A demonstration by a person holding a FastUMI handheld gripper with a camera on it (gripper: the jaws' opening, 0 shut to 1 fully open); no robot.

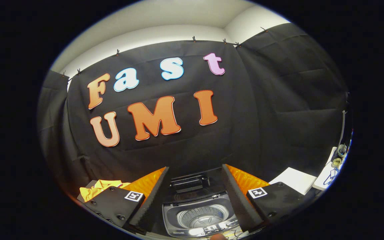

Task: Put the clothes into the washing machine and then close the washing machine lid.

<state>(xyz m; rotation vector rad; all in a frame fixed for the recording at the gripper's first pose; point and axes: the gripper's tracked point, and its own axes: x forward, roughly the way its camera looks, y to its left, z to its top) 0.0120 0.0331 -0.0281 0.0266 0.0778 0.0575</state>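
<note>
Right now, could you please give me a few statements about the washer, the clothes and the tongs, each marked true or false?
1. The washer lid is shut. False: it stands open, the drum showing.
2. The tongs are open, holding nothing. True.
3. The yellow clothes lie inside the drum. False: they lie outside the washer, beside one finger.
4. The washer sits between the fingers, just ahead. True.
5. A white board lies beyond the other finger. True.
</note>
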